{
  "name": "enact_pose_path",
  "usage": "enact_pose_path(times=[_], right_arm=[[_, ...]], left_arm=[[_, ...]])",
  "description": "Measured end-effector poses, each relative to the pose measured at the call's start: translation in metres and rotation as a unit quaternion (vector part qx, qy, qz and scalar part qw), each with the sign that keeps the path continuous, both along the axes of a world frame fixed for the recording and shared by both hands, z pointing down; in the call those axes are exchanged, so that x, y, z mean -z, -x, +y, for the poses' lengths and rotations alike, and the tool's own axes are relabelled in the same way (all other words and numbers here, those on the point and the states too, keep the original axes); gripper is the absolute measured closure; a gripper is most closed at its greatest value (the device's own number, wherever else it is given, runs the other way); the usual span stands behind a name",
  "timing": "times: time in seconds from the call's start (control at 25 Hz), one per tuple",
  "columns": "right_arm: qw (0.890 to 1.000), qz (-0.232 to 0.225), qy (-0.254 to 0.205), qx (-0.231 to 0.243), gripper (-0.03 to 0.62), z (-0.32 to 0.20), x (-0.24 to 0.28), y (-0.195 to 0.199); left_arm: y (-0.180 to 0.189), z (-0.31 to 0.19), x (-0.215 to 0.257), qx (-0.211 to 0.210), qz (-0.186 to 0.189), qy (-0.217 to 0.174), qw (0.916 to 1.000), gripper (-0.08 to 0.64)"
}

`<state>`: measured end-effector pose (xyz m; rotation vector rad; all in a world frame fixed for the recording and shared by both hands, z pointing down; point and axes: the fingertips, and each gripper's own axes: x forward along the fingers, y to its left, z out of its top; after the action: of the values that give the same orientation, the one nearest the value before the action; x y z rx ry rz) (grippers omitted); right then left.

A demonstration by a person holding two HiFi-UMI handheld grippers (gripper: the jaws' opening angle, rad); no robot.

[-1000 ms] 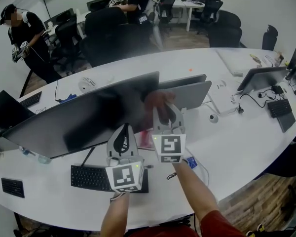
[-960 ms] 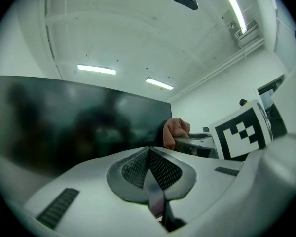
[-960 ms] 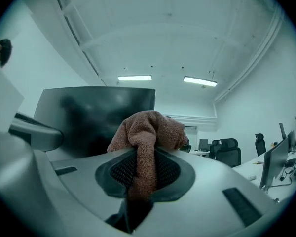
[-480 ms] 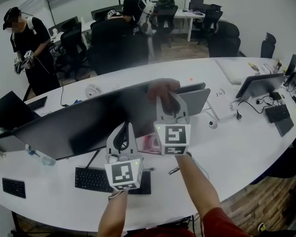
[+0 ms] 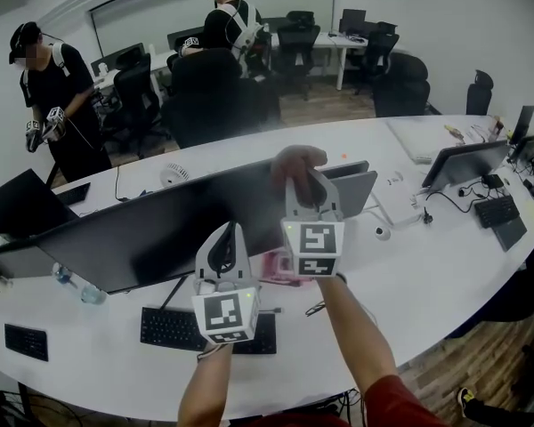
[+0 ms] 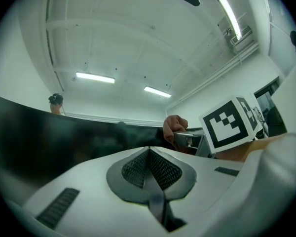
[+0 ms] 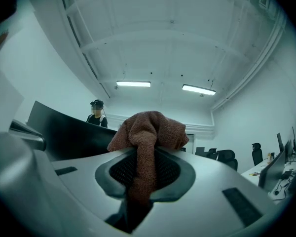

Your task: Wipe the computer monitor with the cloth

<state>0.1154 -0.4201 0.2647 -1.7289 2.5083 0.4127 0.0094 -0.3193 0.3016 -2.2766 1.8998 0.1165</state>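
The wide dark monitor [image 5: 160, 229] stood on the white counter [image 5: 427, 265]. The left claw [image 5: 226, 238] hung before its lower edge, jaws pressed together on nothing. The right claw [image 5: 304, 183] was clamped on the reddish-brown cloth [image 5: 298, 160], held at the monitor's upper right corner.

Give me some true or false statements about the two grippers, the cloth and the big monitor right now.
The right gripper is shut on the brown cloth. True.
The left gripper grips a spray bottle. False: its jaws are together, with nothing between them.
The brown cloth is up near the monitor's top right corner. True.
The monitor screen is lit. False: it is dark.
A white keyboard lies before the monitor. False: the keyboard is black.
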Motion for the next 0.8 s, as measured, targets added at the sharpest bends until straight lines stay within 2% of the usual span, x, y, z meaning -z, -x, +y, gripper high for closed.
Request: enact_pose_path(times=[0.4,0.8], right_arm=[[1.0,0.0,-0.024,0.013,0.512,0.037,0.014,0.024],[0.998,0.013,-0.013,0.056,0.512,0.092,-0.011,0.097]], left_arm=[[0.028,0.023,0.009,0.012,0.005,-0.003,0.9999,0.537],[0.105,0.062,0.003,0.054,0.011,0.002,0.9985,0.537]])
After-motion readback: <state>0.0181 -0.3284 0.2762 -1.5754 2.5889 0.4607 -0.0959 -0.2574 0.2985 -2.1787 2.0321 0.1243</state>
